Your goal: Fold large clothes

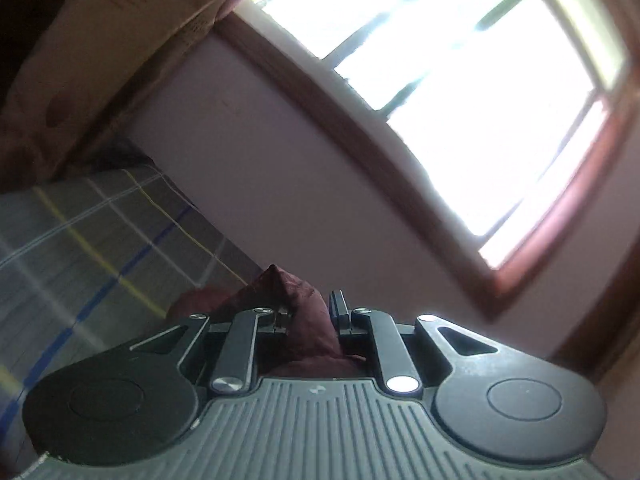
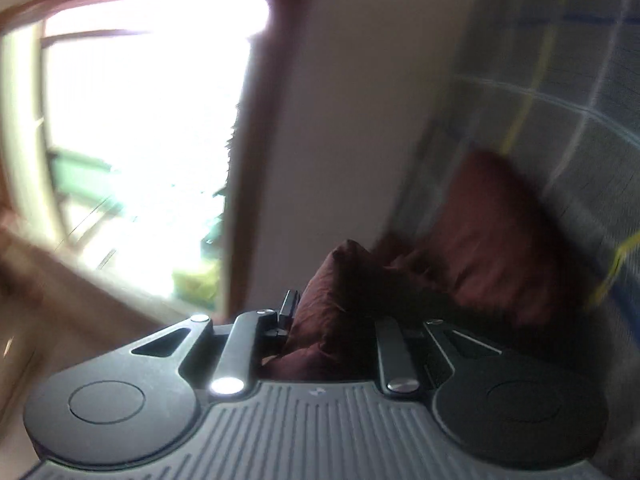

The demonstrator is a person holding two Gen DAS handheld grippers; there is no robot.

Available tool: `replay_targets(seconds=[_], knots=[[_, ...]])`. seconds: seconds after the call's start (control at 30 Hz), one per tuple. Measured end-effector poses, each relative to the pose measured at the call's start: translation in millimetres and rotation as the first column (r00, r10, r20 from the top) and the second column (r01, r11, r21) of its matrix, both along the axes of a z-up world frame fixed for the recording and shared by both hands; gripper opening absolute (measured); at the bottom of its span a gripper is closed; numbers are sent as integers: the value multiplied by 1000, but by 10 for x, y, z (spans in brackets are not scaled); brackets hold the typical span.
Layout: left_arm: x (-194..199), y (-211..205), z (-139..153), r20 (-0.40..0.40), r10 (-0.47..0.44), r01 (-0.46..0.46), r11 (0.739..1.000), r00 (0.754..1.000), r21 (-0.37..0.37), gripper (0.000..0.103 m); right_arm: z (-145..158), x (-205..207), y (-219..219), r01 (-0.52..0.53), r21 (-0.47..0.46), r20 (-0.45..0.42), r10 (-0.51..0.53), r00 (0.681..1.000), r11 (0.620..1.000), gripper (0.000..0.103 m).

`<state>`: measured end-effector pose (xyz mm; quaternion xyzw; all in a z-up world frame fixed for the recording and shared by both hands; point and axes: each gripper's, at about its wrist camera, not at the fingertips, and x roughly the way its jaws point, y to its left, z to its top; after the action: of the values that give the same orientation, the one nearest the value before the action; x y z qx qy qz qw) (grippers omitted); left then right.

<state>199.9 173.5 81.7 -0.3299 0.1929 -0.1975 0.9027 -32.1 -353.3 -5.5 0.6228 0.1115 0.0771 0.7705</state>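
A dark maroon garment (image 1: 306, 312) is pinched in my left gripper (image 1: 310, 308), which is shut on a bunched fold of it and raised toward the wall. My right gripper (image 2: 320, 312) is also shut on the maroon garment (image 2: 492, 224); the cloth bulges out between its fingers and trails to the right over the bed. The right wrist view is blurred by motion. Most of the garment is hidden behind the gripper bodies.
A grey plaid bedsheet (image 1: 92, 240) with yellow and blue lines covers the bed, also in the right wrist view (image 2: 572, 112). A bright window (image 1: 460, 92) with a brown frame sits in a pale wall (image 1: 280, 184). A patterned curtain (image 1: 80, 40) hangs at upper left.
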Motion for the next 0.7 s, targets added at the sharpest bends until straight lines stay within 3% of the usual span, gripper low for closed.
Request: replay_targets(seconds=[0.1,0.2,0.3,0.33,0.37,0.4,0.43,0.47,0.5,0.6,0.63,0.7], knots=[[605,-307,-118,-53,18,-12,995,998,98,28,-230,514,-254,34,52,-133,-27,991,998,21],[1100,-506,-395,-122,20,-4,991,992,132,32,-538,892,-422,57,97,-242,-33,970,994,22],[1295,-568,-547,-146,27,-6,990,989,143,32,-720,1092,-500,55,153,-248,-16,969,987,29],[1263,-556,-540,-137,16,4,990,990,141,39,-710,1092,-522,57,167,-233,-17,972,984,37],[1214,-542,-513,-122,6,12,989,992,147,44,-666,1078,-548,54,167,-212,-18,977,984,54],[1152,-526,-471,-94,0,15,987,996,159,58,-596,1017,-567,52,157,-170,-25,985,986,66],[1080,-514,-428,-53,0,9,984,999,179,79,-519,933,-576,57,147,-125,-39,991,988,90],[985,-513,-368,-5,17,-16,977,1000,211,94,-438,851,-573,70,131,-84,-60,995,989,99],[869,-520,-298,52,53,-64,966,997,248,102,-329,731,-567,94,96,-38,-91,995,991,103],[660,-571,-104,178,26,-86,937,984,340,103,86,439,-557,122,-63,97,-116,989,991,103],[618,-599,-53,179,-4,-60,933,984,354,103,262,386,-482,121,-161,114,-104,988,980,103],[493,-673,0,181,-62,-5,937,981,349,102,544,366,-168,106,-379,125,-63,990,919,103]])
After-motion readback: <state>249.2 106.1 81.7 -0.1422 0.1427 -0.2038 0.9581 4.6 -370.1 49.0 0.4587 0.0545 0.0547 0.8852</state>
